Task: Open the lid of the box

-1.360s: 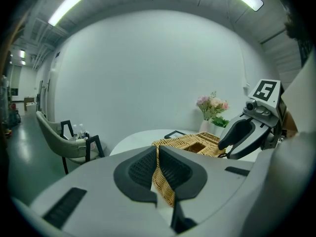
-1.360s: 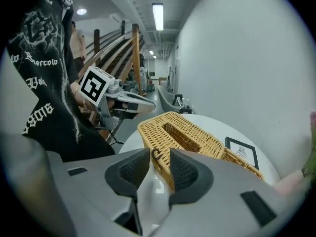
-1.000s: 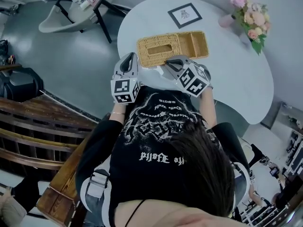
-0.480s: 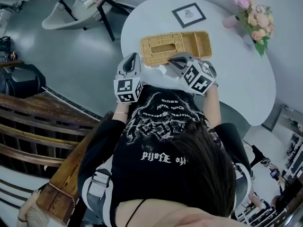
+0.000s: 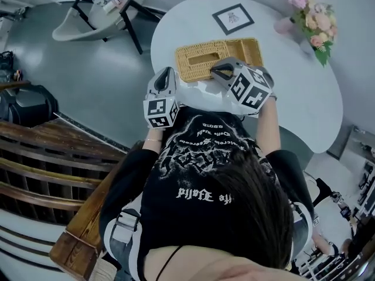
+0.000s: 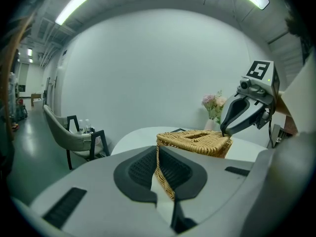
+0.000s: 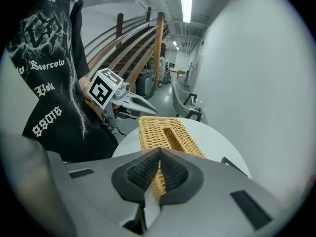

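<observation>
Woven wicker box (image 5: 218, 56) lies flat near the white bench's (image 5: 293, 92) front edge; its slotted lid (image 5: 198, 60) covers the left half.

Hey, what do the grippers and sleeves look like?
The left gripper and right gripper have grey moulded shells, black ribbed pads, and each a white cube with black square markers. The person wears a black-sleeved top with white print.

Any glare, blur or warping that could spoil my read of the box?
Head view: sharp, evenly lit, wicker box clear. Left gripper view: heavy fisheye bowing, bright ceiling light, no glare on the box. Right gripper view: same warping, dark corners.
</observation>
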{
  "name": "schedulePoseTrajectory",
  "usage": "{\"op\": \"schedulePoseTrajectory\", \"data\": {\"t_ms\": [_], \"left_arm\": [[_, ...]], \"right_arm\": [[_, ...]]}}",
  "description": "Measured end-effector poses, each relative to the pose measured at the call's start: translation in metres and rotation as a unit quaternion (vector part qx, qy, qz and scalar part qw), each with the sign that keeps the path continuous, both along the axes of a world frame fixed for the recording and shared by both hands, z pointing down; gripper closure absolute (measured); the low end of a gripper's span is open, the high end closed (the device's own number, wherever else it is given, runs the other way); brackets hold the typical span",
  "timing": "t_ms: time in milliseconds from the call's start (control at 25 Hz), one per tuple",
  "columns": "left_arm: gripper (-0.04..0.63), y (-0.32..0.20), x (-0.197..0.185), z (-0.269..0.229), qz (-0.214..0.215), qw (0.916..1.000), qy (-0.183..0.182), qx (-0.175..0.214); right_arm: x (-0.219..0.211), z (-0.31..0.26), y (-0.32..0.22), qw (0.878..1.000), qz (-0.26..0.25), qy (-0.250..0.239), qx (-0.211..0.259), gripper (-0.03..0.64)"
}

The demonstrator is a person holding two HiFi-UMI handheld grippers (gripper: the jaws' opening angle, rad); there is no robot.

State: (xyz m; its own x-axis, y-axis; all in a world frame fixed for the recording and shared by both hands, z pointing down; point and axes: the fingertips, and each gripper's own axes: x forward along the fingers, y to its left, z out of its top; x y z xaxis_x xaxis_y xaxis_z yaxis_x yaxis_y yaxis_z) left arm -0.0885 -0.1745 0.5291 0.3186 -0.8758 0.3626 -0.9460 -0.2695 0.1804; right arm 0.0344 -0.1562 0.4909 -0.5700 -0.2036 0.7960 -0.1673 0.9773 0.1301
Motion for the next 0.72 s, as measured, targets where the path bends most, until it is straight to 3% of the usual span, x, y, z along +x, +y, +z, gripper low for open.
{"op": "schedulePoseTrajectory", "data": {"t_ms": [200,400,720], "left_arm": [[0.566,0.000,-0.003,-0.002,0.006,1.0000,-0.002,0.002],[0.566,-0.006,-0.004,-0.005,-0.005,0.9997,0.026,0.001],[0.566,-0.005,-0.004,-0.006,-0.001,0.9998,0.019,0.007]], "right_arm": [[-0.003,-0.009,-0.006,1.000,-0.013,0.008,0.014,0.584],[-0.003,-0.022,-0.014,0.999,-0.027,0.013,0.027,0.583],[-0.008,-0.038,-0.023,0.997,-0.053,0.030,0.048,0.583]]}}
